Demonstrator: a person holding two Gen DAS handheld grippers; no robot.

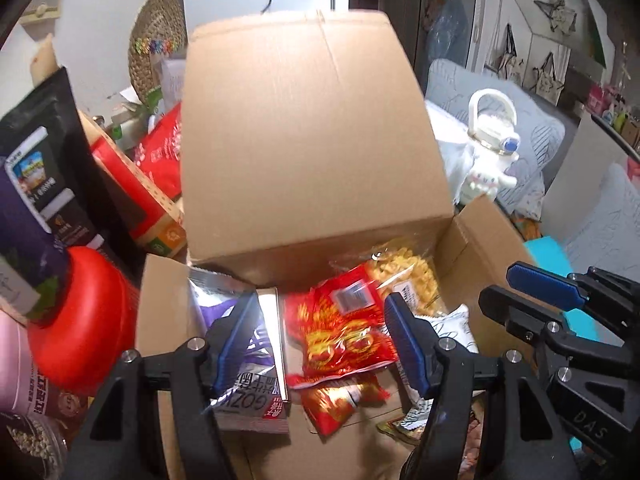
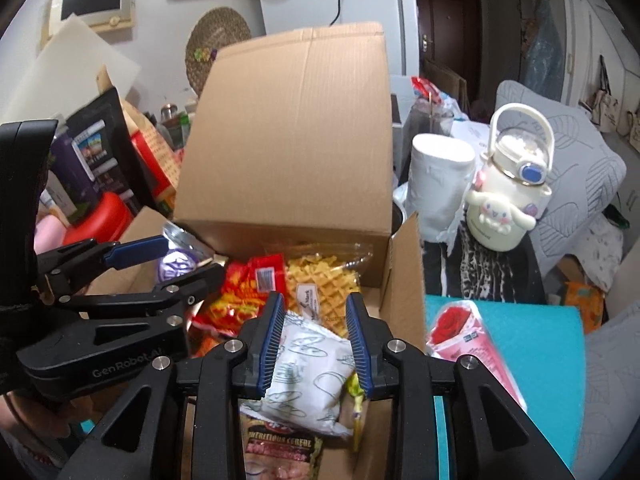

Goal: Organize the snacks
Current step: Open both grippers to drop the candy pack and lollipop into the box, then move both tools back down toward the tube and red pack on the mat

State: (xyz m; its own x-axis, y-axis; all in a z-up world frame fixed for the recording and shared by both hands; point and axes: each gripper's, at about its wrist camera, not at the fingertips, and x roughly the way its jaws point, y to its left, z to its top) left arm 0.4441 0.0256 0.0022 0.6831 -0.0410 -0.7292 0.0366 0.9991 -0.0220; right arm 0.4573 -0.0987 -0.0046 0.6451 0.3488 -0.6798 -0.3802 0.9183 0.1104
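Cardboard is walling the open box (image 1: 312,140) where the snacks are lying. The left gripper (image 1: 320,340) is gaping wide above a crinkly red packet (image 1: 344,336); the right gripper (image 2: 316,344) is straddling a soft white pouch (image 2: 308,376), seemingly not yet squeezing. Closing gently on the pouch's middle should be avoiding crushed contents.

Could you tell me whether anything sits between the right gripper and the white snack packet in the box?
Nothing visible does. The right gripper is open, with the white snack packet already lying between its fingers, on top of the other snacks in the cardboard box. The left gripper is off to the side.
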